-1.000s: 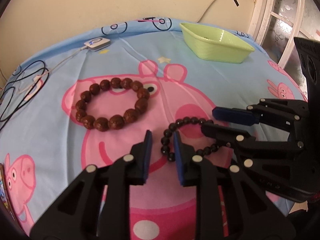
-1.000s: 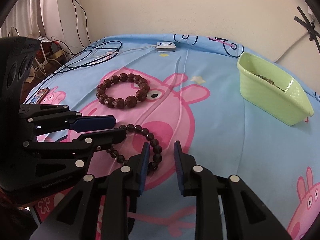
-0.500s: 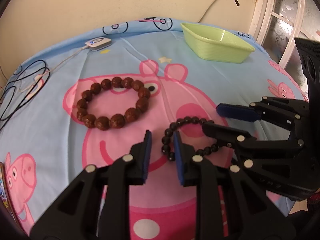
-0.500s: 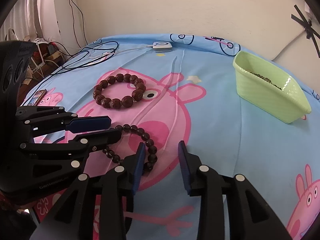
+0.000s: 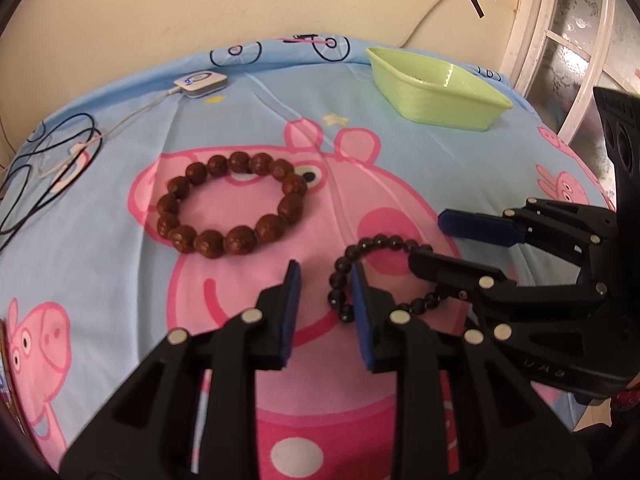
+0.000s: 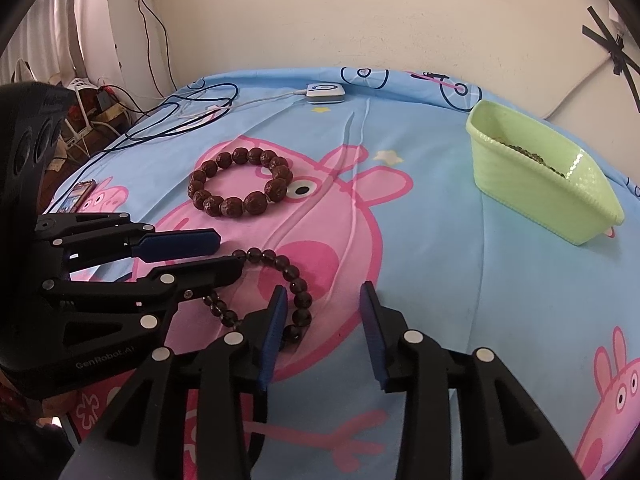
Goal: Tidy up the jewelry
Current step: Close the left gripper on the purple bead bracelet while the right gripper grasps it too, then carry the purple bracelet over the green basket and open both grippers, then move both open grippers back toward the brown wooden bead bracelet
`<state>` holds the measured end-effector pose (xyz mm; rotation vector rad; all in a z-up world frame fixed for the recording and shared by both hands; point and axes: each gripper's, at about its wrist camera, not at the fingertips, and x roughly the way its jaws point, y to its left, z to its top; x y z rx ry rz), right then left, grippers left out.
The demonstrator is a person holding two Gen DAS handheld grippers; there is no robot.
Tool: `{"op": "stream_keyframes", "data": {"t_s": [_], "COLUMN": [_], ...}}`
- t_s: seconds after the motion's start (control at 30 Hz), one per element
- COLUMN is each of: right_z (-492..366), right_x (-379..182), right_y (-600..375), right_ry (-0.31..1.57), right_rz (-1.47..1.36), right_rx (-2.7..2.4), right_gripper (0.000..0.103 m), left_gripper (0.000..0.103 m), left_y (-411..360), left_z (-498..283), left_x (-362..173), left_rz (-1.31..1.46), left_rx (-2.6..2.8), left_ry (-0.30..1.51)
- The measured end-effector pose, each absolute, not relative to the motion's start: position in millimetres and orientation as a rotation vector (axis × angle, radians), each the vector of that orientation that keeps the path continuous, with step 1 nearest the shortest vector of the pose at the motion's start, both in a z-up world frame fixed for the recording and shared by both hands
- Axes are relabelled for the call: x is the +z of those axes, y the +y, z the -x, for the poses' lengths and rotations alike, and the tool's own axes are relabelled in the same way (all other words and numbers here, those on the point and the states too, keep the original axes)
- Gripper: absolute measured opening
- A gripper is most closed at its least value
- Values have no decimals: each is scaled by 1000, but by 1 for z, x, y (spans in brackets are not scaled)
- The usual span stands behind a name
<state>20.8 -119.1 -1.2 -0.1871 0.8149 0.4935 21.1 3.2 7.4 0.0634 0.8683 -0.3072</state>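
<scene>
A black bead bracelet (image 5: 362, 254) lies on the blue cartoon-pig sheet, also seen in the right wrist view (image 6: 294, 280). My left gripper (image 5: 325, 298) is open just left of it, one finger touching its left side. My right gripper (image 6: 323, 322) is open with its left finger over the bracelet's near side. Each gripper reaches in from the side in the other's view; the right (image 5: 444, 240) covers part of the bracelet. A large brown bead bracelet (image 5: 228, 204) lies farther back (image 6: 240, 188). A green basket (image 5: 436, 88) stands at the back right (image 6: 540, 196).
A white charger puck (image 5: 200, 80) with a cable and looped black cords (image 5: 44, 160) lie at the back left. A phone (image 6: 78, 196) lies at the sheet's left edge. A wall runs behind; a window frame (image 5: 560, 40) stands right.
Both grippers have opened wider, the right one most. The black bracelet has stayed on the sheet between them.
</scene>
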Motion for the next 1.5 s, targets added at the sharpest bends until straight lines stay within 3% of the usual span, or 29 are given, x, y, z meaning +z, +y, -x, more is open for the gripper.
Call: {"op": "stream_keyframes", "data": {"t_s": [0.07,0.1,0.27,0.57,0.97,1.03,1.13,1.4,1.5], "right_z": [-21,-20,-13,-24,-106,-138,-150,-83,-68], "right_x": [-1,-1,2,37,115,108,90,44,33], "right_y": [-119,-118,-116,-151,-227,-246,-267,-291,-282], "right_ry": [811,811,781,704,507,543,592,573,575], "right_rz": [198,201,209,30,-54,-70,-120,-375,-431], "right_rx": [497,523,536,578,420,336,237,224,201], "right_gripper": [11,1,0,0,0,0,0,0,0], "left_gripper": [16,15,9,8,9,18,18,18,39], "left_y": [2,1,3,-2,-90,-110,-115,-81,-73], "left_z": [-21,-21,-24,-58,-174,-199,-214,-153,-121], "left_x": [7,8,8,21,123,119,99,71,69], "left_rz": [-70,-74,-61,110,43,9,69,49,2], "left_rx": [-314,-320,-351,-501,-591,-545,-542,-468,-399], "left_ry": [867,866,876,945,746,749,834,792,752]}}
